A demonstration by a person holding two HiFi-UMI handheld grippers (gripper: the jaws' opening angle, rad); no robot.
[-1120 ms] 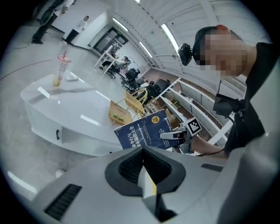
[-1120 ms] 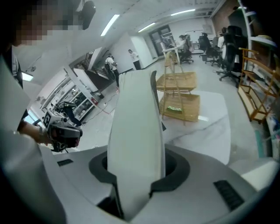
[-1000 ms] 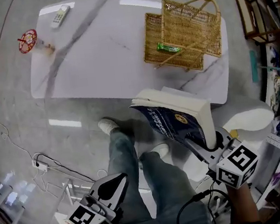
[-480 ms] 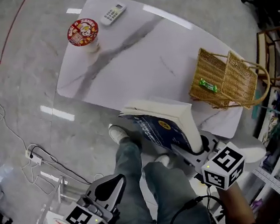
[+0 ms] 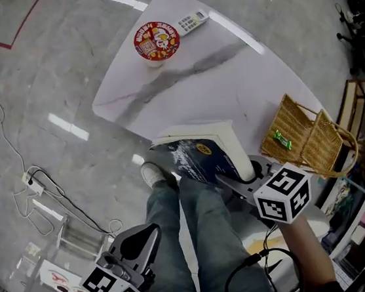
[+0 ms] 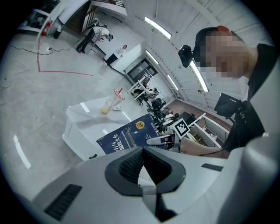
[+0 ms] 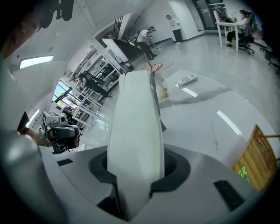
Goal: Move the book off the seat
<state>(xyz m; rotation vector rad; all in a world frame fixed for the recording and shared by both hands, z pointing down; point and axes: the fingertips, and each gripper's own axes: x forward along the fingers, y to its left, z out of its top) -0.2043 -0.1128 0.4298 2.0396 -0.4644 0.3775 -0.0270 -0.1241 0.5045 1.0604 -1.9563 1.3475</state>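
item: thick book with dark blue cover and white page block (image 5: 201,159). location: held in the air, clamped at one edge by the right gripper (image 5: 245,174), above the person's jeans-clad legs (image 5: 207,238) and just short of the near edge of the white grey-veined marble table (image 5: 226,70). blue cover faces down and left, pages up.

hidden or unclear: the seat cannot be made out; the gripper and forearm cover that area. in the right gripper view the page block (image 7: 135,122) fills the middle and blocks much of the table. golden wicker basket (image 5: 307,143), holding a small green packet (image 5: 282,139), overhangs the table's far-right end and is partly behind the marker cube. cover print too small to read.

pose: right gripper (image 7: 135,175) points up and left, jaws pressed on both sides of the book. left gripper (image 5: 138,243) low at lower left beside the legs, jaws together with nothing between them (image 6: 142,168); from it the book's cover (image 6: 129,135) shows across the room.

other: red-lidded paper noodle cup (image 5: 155,41) and white remote control (image 5: 191,22) at the table's far end; white shoe (image 5: 154,175) on the grey floor.

change from half a second ago: the table, cup and remote sit further right in the head view, the basket lower right; the book stays in the same grip, and the left gripper is unmoved.
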